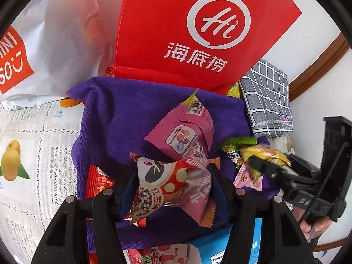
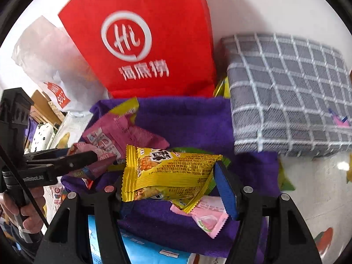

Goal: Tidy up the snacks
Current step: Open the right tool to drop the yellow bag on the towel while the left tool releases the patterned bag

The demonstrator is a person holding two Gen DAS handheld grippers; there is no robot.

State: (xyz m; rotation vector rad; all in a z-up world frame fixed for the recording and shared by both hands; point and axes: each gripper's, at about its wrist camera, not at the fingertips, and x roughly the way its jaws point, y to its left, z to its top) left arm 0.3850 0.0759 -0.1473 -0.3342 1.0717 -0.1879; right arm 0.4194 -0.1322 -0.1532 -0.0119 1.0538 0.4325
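My left gripper is shut on a pink and red snack packet, held just above a purple towel. A bigger pink packet lies on the towel behind it. My right gripper is shut on a yellow snack packet over the same purple towel. In the left wrist view the right gripper shows at the right with that yellow packet. In the right wrist view the left gripper shows at the left with its pink packet. A red bag stands behind the towel.
A grey checked cloth lies folded right of the red bag. A white plastic bag stands at the left. A small pale pink packet, a green packet, a red packet and a blue box lie around the towel.
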